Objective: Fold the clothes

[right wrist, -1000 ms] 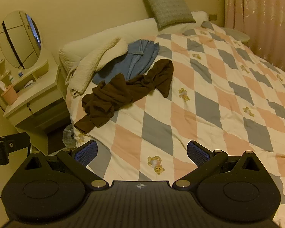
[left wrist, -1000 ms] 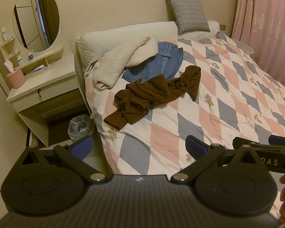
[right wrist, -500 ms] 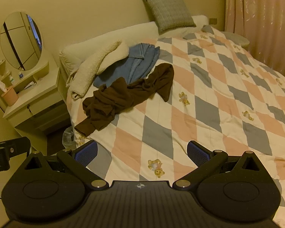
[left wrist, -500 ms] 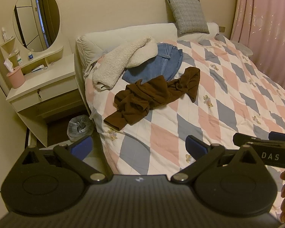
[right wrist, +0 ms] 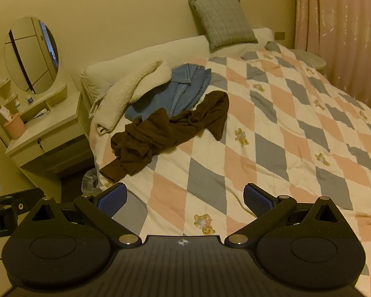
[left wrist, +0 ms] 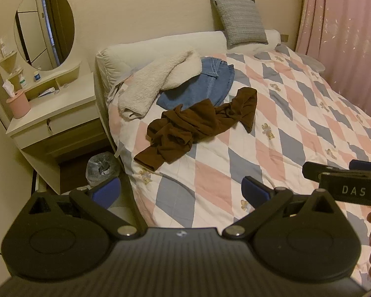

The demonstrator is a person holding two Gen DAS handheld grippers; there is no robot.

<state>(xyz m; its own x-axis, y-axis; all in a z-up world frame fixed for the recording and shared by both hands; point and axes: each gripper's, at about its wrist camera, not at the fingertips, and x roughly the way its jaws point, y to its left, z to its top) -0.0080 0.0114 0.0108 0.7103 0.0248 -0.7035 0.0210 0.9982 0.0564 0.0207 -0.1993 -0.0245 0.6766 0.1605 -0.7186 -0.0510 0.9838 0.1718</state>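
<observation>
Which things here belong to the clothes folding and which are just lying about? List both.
For the folding:
crumpled dark brown garment
blue denim jeans
cream fleecy garment
open left gripper
open right gripper

Lying about:
grey square cushion
pink tissue holder
oval mirror
lined waste bin

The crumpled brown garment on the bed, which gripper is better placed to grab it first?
Probably left: the crumpled brown garment lies toward the bed's left edge, nearer the open left gripper.
</observation>
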